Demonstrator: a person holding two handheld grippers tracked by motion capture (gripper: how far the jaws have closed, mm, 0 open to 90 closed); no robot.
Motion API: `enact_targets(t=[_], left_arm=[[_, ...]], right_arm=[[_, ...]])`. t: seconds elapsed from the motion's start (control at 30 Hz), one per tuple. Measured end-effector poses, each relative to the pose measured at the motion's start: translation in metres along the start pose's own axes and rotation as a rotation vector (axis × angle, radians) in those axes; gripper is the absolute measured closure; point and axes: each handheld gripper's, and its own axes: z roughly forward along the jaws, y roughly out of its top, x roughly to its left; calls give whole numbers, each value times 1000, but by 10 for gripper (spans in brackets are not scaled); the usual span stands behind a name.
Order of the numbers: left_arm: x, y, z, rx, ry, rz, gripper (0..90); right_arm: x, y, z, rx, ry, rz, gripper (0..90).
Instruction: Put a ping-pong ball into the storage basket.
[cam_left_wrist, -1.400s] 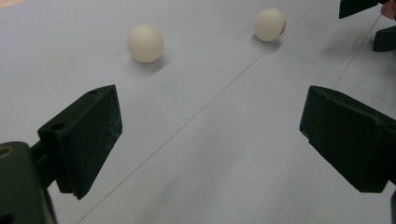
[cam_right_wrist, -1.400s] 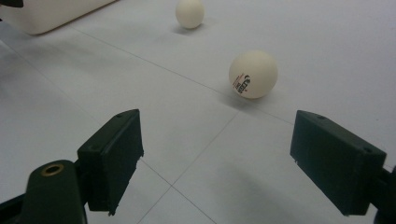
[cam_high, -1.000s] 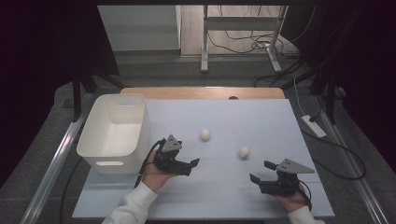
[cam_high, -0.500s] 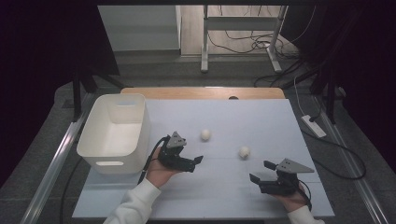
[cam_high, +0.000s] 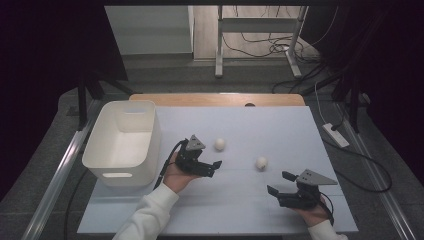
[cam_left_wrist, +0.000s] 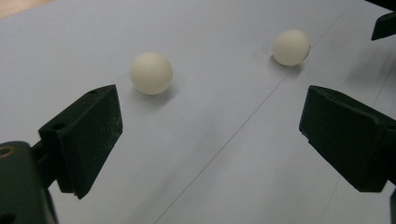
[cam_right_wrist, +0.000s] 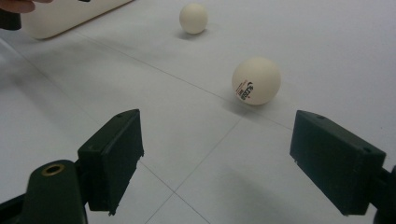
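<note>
Balls roll easily: the near ball (cam_high: 219, 144) lies just ahead of the wide-open left gripper (cam_high: 209, 167), right of the white bin (cam_high: 123, 172); a clumsy jaw could knock it away. The right gripper (cam_high: 281, 183), equally wide, faces the far ball (cam_high: 261, 162). The pale blue table (cam_high: 240, 210) stands in a dark room.

white bin (cam_high: 122, 142) left on table (cam_high: 280, 125) | power strip (cam_high: 336, 135) on floor, right

High overhead forward-down view; two low, close tool views, sharing both balls (cam_high: 219, 144) (cam_high: 261, 162).
</note>
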Motion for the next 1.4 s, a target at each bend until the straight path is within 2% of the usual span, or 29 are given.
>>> enact_targets(t=[0.23,0.47,0.57,1.07,1.4], left_arm=[[10,3,8,15,4,-2,71],[12,9,9,14,1,-3,71],[11,13,10,9,9,10,72],[17,23,23,18,-3,-8,73],[22,28,31,32,20,-14,74]], right_arm=[[0,0,1,1,-1,7,174],[-1,0,1,2,-5,10,175],[-1,0,1,0,-7,8,175],[-1,-1,1,2,-15,16,175],[-2,-1,0,-2,-22,21,175]])
